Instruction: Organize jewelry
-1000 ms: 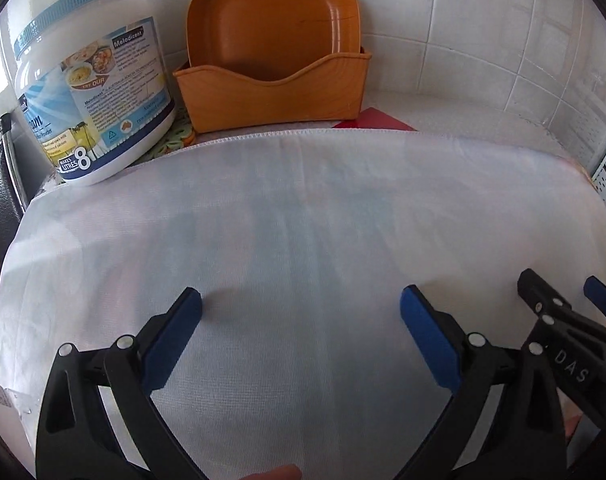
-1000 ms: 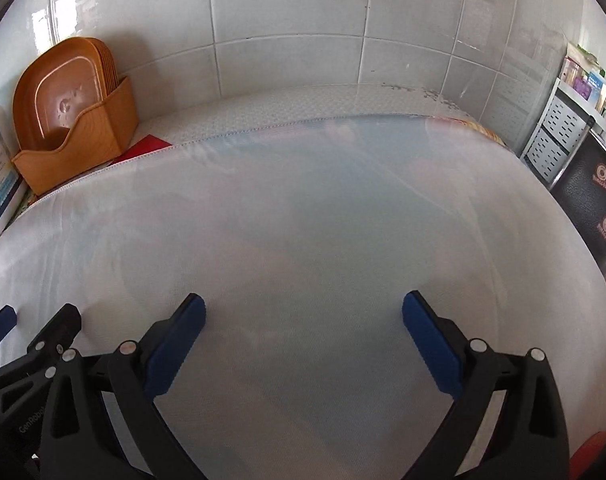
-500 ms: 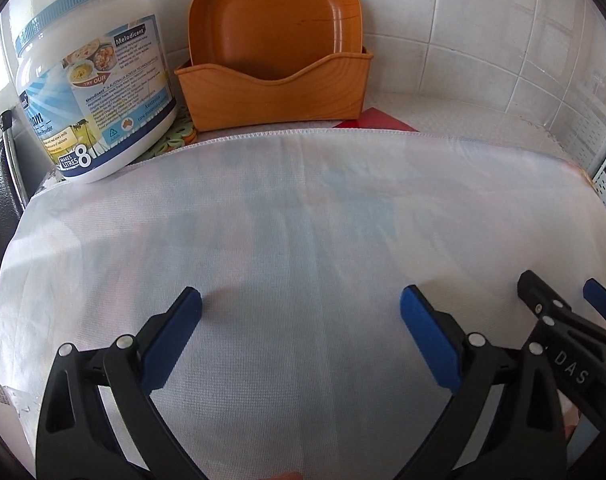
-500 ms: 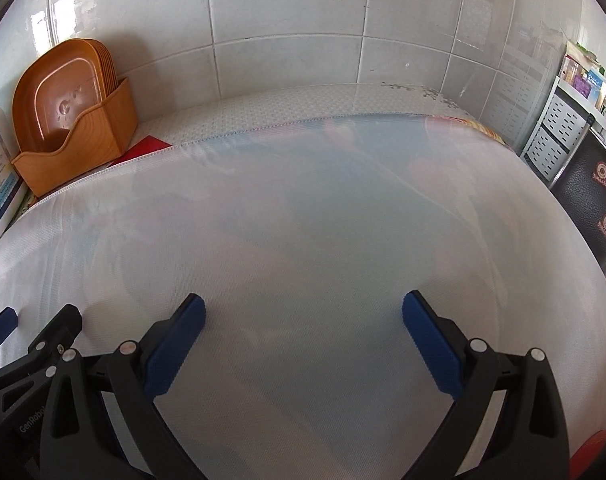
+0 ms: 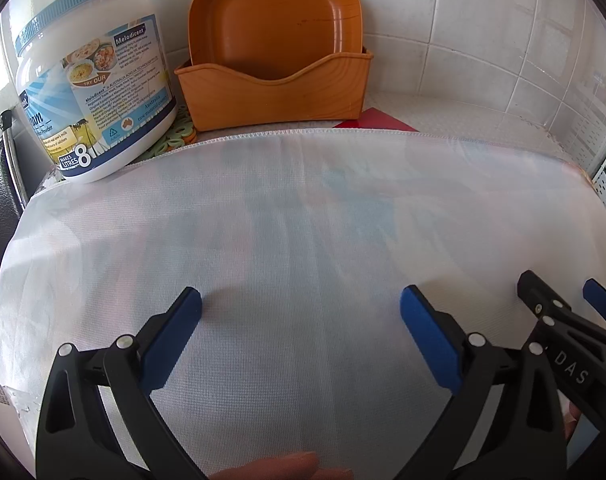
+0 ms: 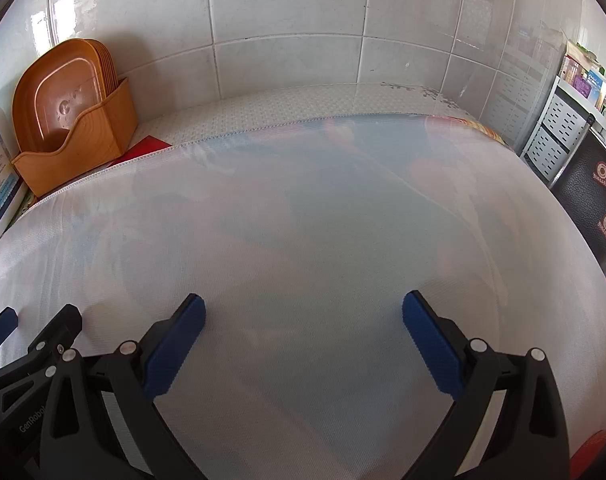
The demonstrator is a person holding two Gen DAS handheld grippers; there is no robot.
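Observation:
No jewelry shows in either view. A thin white cloth (image 5: 303,240) (image 6: 303,240) covers the table, with faint coloured shapes showing through it. My left gripper (image 5: 301,312) hovers open over the cloth, nothing between its blue pads. My right gripper (image 6: 303,316) is open too, empty, over the cloth's middle. The two grippers sit side by side: the right one's fingers (image 5: 551,308) show at the right edge of the left wrist view, and the left one's fingers (image 6: 55,328) at the left edge of the right wrist view.
An orange holder with upright orange plates (image 5: 275,52) (image 6: 71,120) stands against the tiled wall. A large white tub with a blue lid (image 5: 91,92) sits left of it. A red item (image 5: 373,122) lies under the cloth's far edge. A perforated white rack (image 6: 559,136) and a black chair (image 6: 591,196) stand at right.
Both grippers have stayed open and nearly still. The left wrist view has shifted very slightly, and a fingertip now shows at its bottom edge.

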